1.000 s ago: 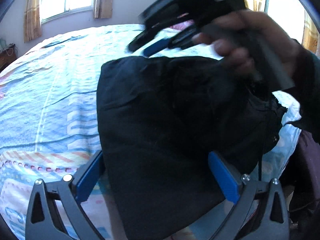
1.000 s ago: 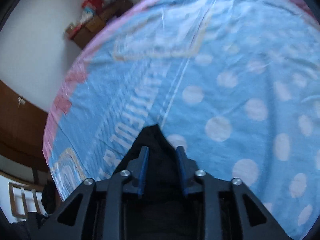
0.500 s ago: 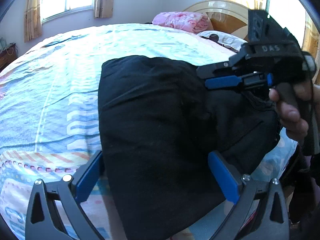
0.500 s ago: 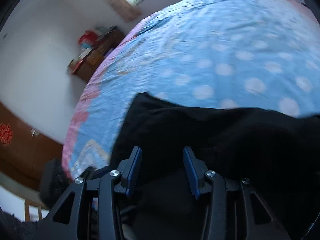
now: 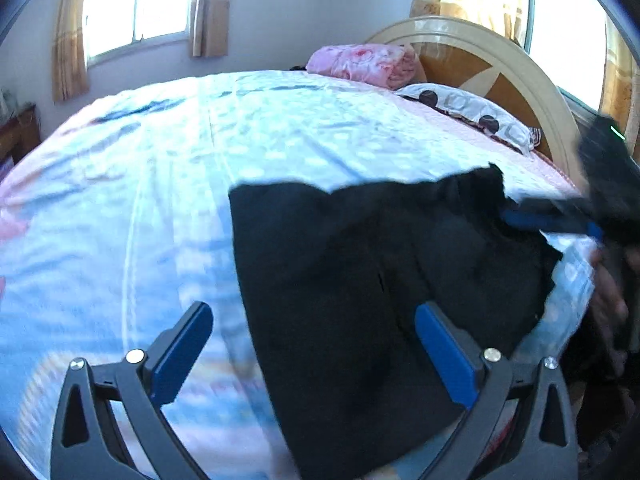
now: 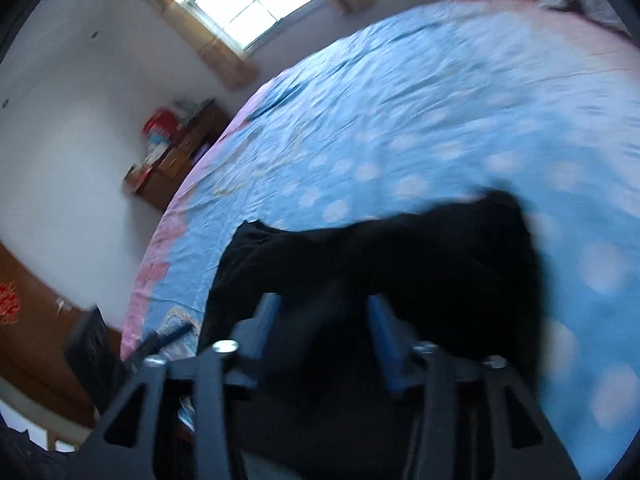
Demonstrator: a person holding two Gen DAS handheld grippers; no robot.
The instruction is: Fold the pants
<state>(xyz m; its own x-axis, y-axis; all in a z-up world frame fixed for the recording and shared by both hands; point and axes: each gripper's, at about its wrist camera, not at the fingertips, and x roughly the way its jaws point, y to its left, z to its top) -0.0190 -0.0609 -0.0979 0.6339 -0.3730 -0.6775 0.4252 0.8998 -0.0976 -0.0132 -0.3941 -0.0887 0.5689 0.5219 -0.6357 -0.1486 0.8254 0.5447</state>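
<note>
Left wrist view: the black pants (image 5: 360, 280) lie folded across the lower right of the frame on the blue spotted bedsheet (image 5: 180, 180). The left gripper (image 5: 314, 354) stands wide apart with nothing pinched, hovering over the cloth. The right gripper (image 6: 324, 328) is opening; blur makes it hard to be sure, but cloth seems to lie beneath its fingers rather than between them. A snagged edge could drag the fold open. No writing is legible.
</note>
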